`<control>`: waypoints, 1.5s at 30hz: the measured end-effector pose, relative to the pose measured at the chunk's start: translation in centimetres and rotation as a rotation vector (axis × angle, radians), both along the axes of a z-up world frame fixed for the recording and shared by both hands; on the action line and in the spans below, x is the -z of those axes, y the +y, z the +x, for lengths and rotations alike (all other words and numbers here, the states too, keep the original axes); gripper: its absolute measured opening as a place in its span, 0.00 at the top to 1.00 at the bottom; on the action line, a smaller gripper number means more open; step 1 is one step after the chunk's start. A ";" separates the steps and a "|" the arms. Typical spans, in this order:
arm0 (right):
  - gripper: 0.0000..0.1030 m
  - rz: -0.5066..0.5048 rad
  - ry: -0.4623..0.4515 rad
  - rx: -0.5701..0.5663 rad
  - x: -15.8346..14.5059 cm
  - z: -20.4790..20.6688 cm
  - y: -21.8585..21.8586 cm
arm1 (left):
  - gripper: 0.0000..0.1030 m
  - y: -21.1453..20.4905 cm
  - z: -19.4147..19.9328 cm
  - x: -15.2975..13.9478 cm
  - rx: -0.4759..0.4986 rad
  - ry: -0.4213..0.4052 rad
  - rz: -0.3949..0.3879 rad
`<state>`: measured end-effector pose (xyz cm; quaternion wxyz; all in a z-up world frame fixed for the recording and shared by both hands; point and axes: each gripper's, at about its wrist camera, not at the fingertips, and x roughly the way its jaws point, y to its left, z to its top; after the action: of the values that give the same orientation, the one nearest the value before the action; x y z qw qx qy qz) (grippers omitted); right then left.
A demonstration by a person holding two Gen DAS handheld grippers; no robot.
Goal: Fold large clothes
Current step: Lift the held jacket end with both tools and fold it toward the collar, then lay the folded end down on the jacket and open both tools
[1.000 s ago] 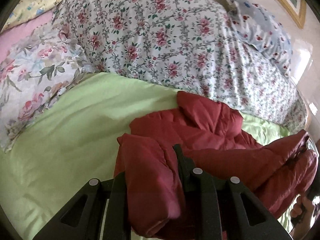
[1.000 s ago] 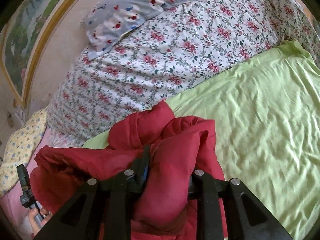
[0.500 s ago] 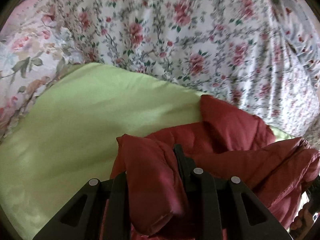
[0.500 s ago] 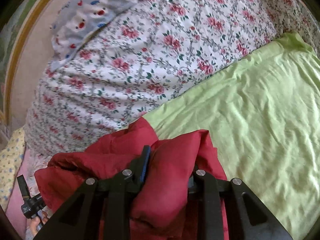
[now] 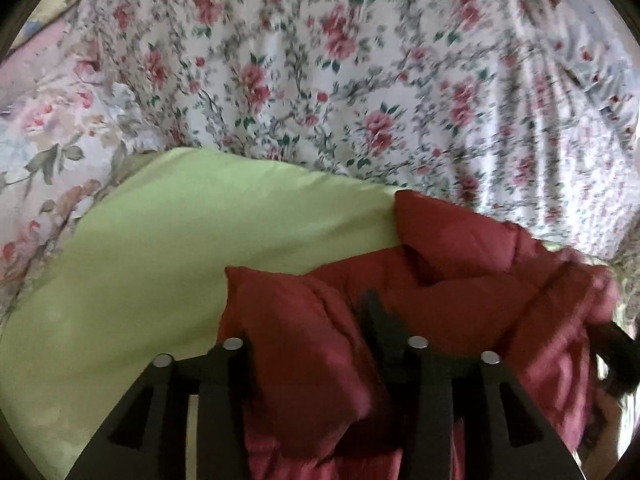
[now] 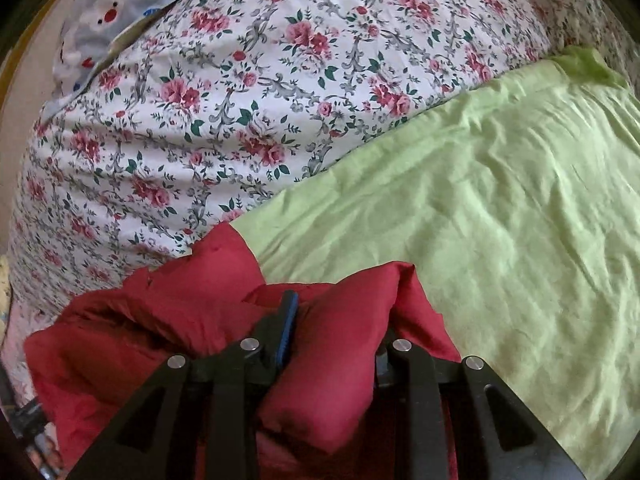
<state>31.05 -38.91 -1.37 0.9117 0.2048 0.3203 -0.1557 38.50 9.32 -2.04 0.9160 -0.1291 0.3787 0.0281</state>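
Item: red padded jacket, bulky, quilted, bunched in folds on the green bedsheet. Laid toward the far edge of the sheet, top corner touching the rose-print duvet heaped along that edge. Probably carried there for room: sheet bare toward the near and side edges in both views.

Left gripper: jaws opening, a thick fold of jacket between them, filling the gap from finger to finger. Pads hidden behind the padding; contact on the left side appears loosened, not certain. Judged a release after setting one corner of the garment down.

Right gripper: clenched on a second puffy fold of the jacket, fabric bulging out above and below the fingers. Blue pad pressed into the cloth on the left side. Hold probably kept so the garment does not spring back while the other corner is let go.

Position relative to the claws: jacket directly between and in front of both pairs of fingers, stretching from one gripper across to the other.

Also present: bear-print pillow behind the duvet; pale floral pillow at the sheet's left edge.

Risk, judged: slippery padded fabric, likely to unfold once freed.
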 end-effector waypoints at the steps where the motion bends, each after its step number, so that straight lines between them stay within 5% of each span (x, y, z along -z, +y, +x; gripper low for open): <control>1: 0.74 0.003 0.001 0.001 0.1 0.0 -0.1 | 0.54 0.2 -1.1 -0.5 0.004 -0.014 -0.009; 7: 0.73 0.010 0.000 0.006 0.3 0.1 -0.2 | 0.35 -1.9 -9.0 -3.5 0.113 -0.116 0.001; 12: 0.70 0.002 0.007 0.007 0.2 0.2 0.0 | 0.34 -6.4 -11.5 -1.3 0.256 -0.055 0.042; 16: 0.66 0.014 0.005 -0.010 -0.4 -0.2 0.2 | 0.31 -8.1 -9.8 2.4 0.238 0.030 0.125; 24: 0.28 -0.009 -0.057 -0.076 -5.5 -6.2 3.2 | 0.23 -8.1 -6.6 4.2 0.203 0.057 0.154; 27: 0.27 -0.061 -0.052 -0.182 -6.1 -7.6 6.0 | 0.23 -8.7 -5.9 4.1 0.198 0.057 0.160; 32: 0.27 -0.211 0.140 -0.366 -3.1 -5.0 10.5 | 0.22 -8.7 -6.0 4.0 0.194 0.072 0.158; 34: 0.28 -0.233 0.212 -0.357 -1.4 -3.5 10.3 | 0.23 -8.5 -5.9 3.5 0.199 0.073 0.155; 41: 0.27 -0.214 0.237 -0.299 -0.1 -0.7 8.7 | 0.26 -5.5 -4.9 2.1 0.114 0.058 0.152; 45: 0.24 -0.236 0.260 -0.287 0.7 0.2 9.1 | 0.15 -3.8 -2.7 3.2 0.086 0.090 0.124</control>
<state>31.28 -29.83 -2.02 0.8933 0.0275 0.4404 -0.0857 35.83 5.51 -5.23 0.9046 -0.0545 0.4224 0.0177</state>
